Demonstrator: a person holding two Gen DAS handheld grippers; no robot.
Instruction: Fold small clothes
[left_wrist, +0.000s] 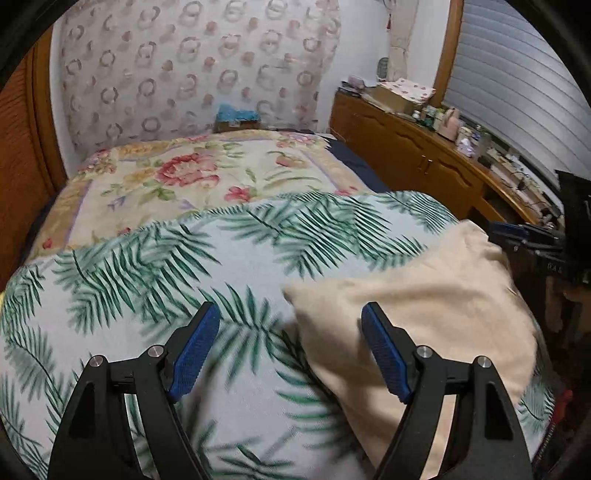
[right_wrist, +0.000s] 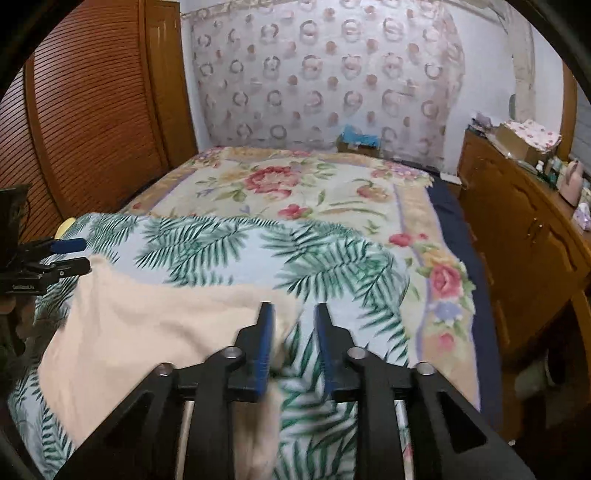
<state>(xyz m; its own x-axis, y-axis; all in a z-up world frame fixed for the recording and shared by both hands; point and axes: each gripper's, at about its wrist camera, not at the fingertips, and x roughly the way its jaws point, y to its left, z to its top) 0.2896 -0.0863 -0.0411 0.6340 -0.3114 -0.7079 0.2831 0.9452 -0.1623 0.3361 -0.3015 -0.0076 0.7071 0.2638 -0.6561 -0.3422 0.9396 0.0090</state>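
Observation:
A cream garment (left_wrist: 424, 302) lies spread on a palm-leaf sheet (left_wrist: 155, 266) at the near end of the bed. My left gripper (left_wrist: 291, 317) stands wide open just above the garment's left corner. Its right finger (left_wrist: 384, 343) is over the cloth and its left finger is over the sheet; nothing is pinched. In the right wrist view the same garment (right_wrist: 147, 325) runs off to the left. My right gripper (right_wrist: 293, 310) is about half open at the garment's right edge, with a bit of cloth in the gap and the pads not pressing it. Each gripper also shows at the other view's margin: right gripper (left_wrist: 502, 234), left gripper (right_wrist: 79, 255).
A floral blanket (right_wrist: 295, 184) covers the far half of the bed. A patterned mattress (right_wrist: 325, 74) leans on the back wall behind a blue-topped box (right_wrist: 360, 140). A wooden sideboard (right_wrist: 517, 206) with clutter runs along the right, and a louvred wooden door (right_wrist: 92, 110) along the left.

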